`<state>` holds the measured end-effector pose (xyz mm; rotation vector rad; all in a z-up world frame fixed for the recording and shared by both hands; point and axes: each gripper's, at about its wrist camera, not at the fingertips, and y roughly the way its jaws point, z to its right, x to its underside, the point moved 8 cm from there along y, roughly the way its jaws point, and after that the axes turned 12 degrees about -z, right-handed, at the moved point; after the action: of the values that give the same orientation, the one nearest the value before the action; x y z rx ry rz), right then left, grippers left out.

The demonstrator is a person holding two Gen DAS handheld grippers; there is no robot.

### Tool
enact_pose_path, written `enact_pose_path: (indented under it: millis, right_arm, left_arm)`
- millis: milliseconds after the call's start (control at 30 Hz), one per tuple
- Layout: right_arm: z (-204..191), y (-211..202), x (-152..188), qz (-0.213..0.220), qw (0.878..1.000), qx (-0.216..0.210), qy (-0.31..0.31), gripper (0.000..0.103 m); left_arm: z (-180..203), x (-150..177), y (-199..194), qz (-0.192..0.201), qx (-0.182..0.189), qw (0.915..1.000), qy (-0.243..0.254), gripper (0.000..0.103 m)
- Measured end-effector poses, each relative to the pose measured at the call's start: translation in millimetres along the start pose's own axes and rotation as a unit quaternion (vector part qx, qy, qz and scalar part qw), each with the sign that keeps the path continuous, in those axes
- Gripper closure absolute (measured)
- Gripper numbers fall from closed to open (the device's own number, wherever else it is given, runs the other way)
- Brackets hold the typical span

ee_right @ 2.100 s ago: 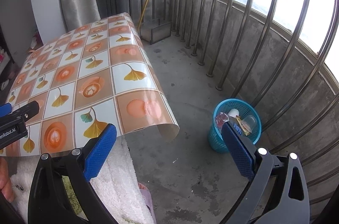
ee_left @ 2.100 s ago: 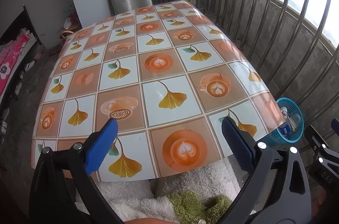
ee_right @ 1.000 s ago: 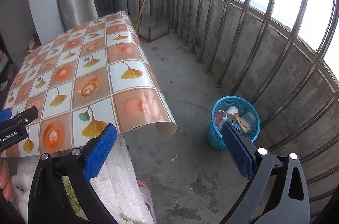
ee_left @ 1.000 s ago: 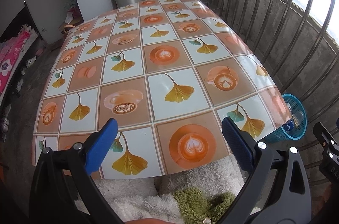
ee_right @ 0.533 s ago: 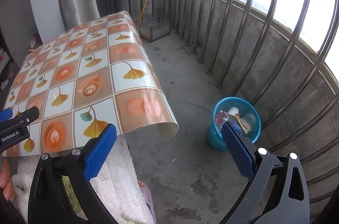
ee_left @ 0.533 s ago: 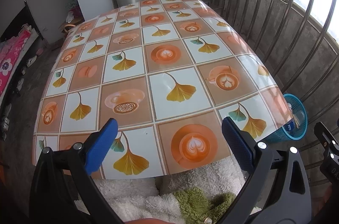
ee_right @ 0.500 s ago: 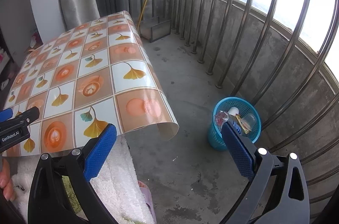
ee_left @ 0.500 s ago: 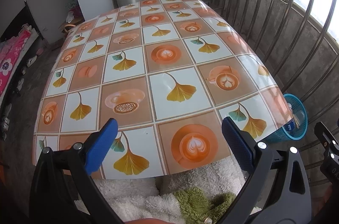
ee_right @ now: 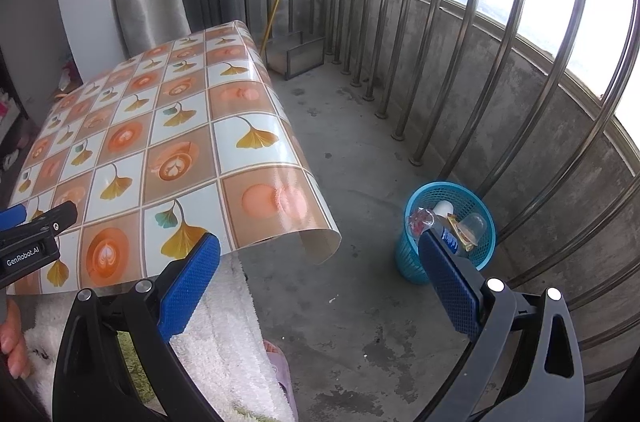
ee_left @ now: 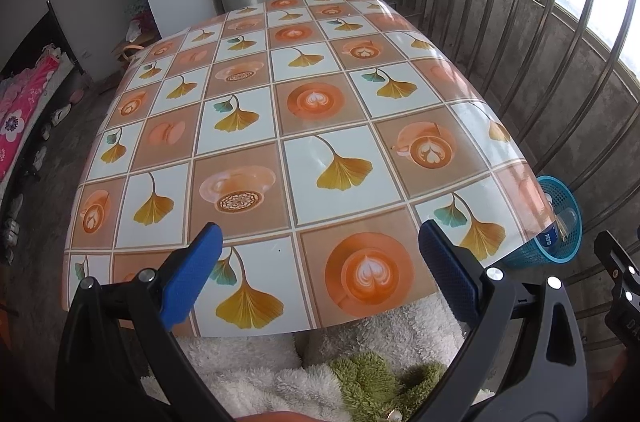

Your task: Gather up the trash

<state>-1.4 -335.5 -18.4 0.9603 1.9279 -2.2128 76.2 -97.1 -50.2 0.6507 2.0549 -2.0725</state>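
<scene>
Daylit balcony, barred railing (ee_right: 420, 70), concrete floor (ee_right: 360, 150)

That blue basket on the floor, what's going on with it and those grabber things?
A person is holding a grabbing tool in each hand, collecting trash. Right now both are open and empty: the left tool points over the table, which has nothing on it, and the right tool points toward the floor by the railing. The blue basket stands beside the table and already holds a bottle, a clear cup and some wrappers.
</scene>
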Motion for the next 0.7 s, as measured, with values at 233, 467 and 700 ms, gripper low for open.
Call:
enact_pose_path:
  millis: [233, 467, 700]
  right_arm:
    - [-0.4, -0.5, 0.3, 0.0, 1.0, -0.001, 0.0, 0.007]
    - [-1.6, 0.0, 0.0, 0.0, 1.0, -0.001, 0.0, 0.007]
    - [-1.4, 0.0, 0.0, 0.0, 1.0, -0.001, 0.0, 0.007]
  left_arm:
    - [-0.2, 0.1, -0.2, 0.0, -0.001, 1.0, 0.0, 0.009]
    - [-0.4, 0.5, 0.4, 0.0, -0.001, 1.0, 0.0, 0.009]
    - [-0.5, 0.4, 0.3, 0.0, -0.001, 1.0, 0.0, 0.009]
